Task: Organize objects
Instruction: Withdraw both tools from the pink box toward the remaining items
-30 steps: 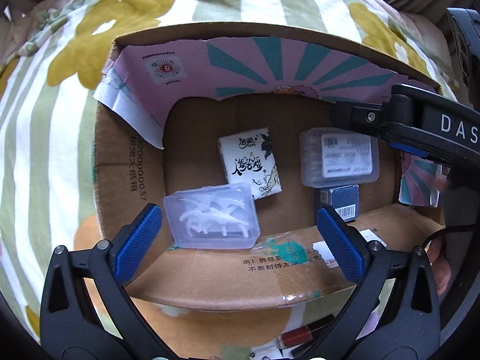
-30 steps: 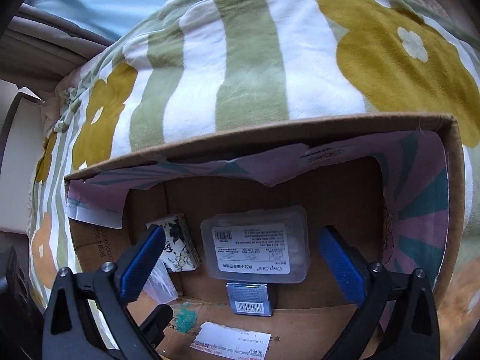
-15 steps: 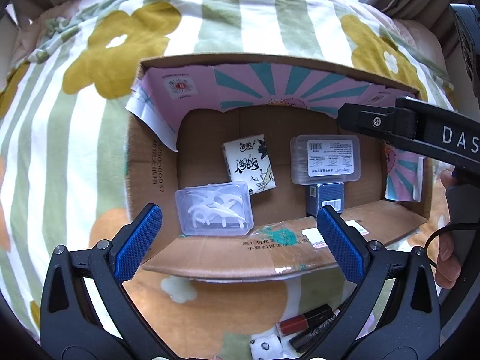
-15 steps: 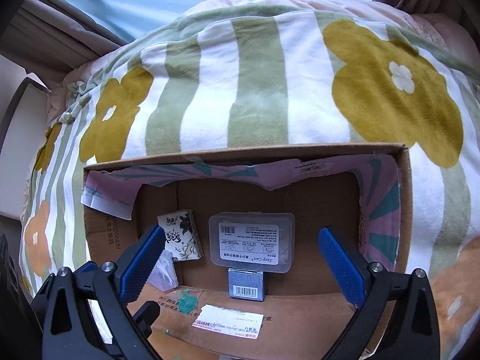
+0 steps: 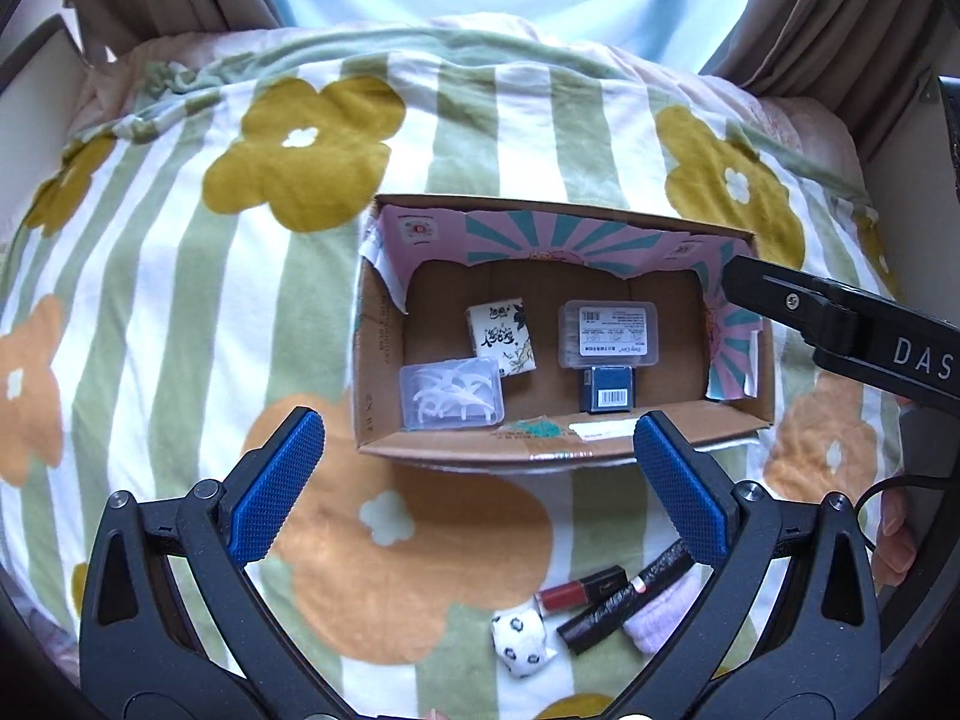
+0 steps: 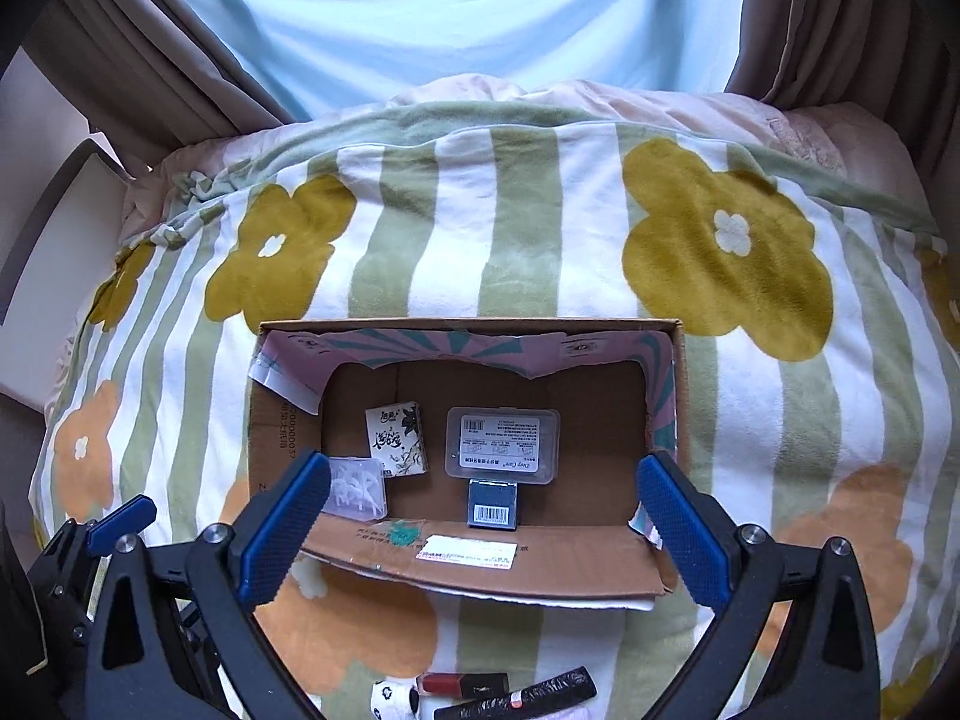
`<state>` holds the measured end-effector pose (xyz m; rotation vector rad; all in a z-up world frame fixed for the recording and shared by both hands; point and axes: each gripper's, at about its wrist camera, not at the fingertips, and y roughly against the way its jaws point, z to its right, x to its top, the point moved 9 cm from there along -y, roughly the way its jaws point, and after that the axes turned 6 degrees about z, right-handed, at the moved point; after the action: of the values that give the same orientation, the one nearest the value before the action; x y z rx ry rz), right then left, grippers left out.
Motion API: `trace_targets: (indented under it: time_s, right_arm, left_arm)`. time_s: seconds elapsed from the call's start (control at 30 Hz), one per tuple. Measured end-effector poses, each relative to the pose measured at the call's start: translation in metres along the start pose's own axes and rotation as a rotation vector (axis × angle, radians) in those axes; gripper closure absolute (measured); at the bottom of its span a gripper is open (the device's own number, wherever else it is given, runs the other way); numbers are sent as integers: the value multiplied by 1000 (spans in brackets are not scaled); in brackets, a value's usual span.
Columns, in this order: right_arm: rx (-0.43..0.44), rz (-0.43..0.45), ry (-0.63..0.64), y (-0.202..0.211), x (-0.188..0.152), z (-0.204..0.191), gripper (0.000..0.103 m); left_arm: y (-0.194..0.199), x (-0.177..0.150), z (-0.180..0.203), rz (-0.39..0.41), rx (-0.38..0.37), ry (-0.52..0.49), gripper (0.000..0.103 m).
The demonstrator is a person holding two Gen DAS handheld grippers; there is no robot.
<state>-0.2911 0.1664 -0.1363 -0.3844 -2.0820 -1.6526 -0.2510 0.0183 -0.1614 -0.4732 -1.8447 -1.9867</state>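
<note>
Four small packs (image 5: 452, 391) in cardboard box (image 5: 377, 354)

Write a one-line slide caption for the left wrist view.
Open left gripper above a floral blanket, facing a cardboard box holding four small items; cosmetics lie outside.

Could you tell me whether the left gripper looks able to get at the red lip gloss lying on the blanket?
Probably yes: the left gripper is open and empty, and the red lip gloss lies uncovered outside the cardboard box.
</note>
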Motion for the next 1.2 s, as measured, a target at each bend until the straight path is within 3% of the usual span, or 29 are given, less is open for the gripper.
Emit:
trace_targets:
  time_s: [0.4,0.63,0.77,0.97,1.2]
  right_arm:
    - [-21,96,79,87,-23,-12,1]
    - [-17,104,110,124,-57,-16,1]
    - [-33,106,114,143,-82,-15,1]
    - [-33,121,89,169,-115,-11,1]
    - [-44,146,99,186,-132,-12,1]
  left_arm:
    - [88,-25,-9,81,34,-9,0]
    - [129,-52,-9,113,16,9,0]
    - [145,-70,-6,116,-5,16,0]
    - [172,-94,-10,158,19,27,0]
    - [187,-109,-14,177,20,17,0]
